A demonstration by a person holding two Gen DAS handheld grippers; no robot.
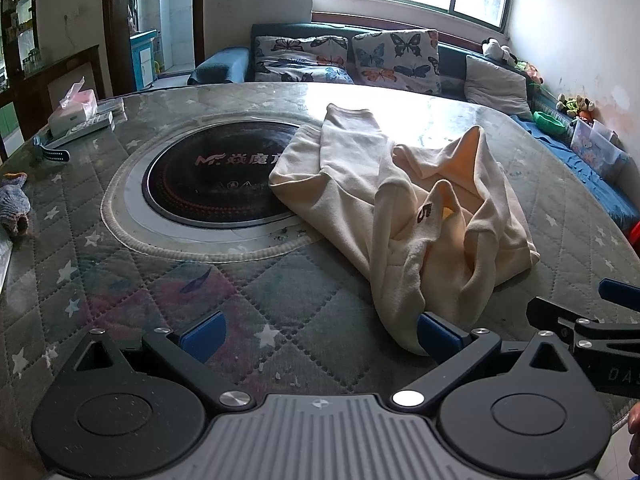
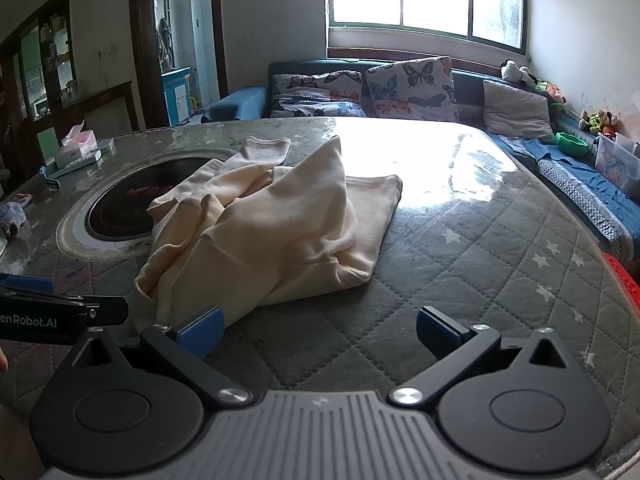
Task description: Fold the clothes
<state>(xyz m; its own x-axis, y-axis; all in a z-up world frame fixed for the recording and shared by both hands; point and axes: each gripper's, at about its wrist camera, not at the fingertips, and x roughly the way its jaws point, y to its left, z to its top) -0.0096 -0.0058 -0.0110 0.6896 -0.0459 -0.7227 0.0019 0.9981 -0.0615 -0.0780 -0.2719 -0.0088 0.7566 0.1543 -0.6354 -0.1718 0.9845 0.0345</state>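
Observation:
A cream sweatshirt (image 1: 404,204) lies crumpled on the quilted round table (image 1: 132,292), partly over a black induction cooktop (image 1: 208,176). My left gripper (image 1: 320,334) is open and empty; its right finger touches the garment's near edge. My right gripper (image 2: 320,330) is open and empty, with its left finger at the near edge of the sweatshirt (image 2: 272,232). The right gripper also shows at the right edge of the left wrist view (image 1: 588,320), and the left gripper at the left edge of the right wrist view (image 2: 60,312).
A tissue box (image 1: 74,110), a remote and a watch strap lie at the table's far left. A small knitted item (image 1: 14,206) lies at the left edge. A sofa with butterfly cushions (image 1: 392,60) stands behind the table. The table surface (image 2: 480,240) is quilted and covered with clear film.

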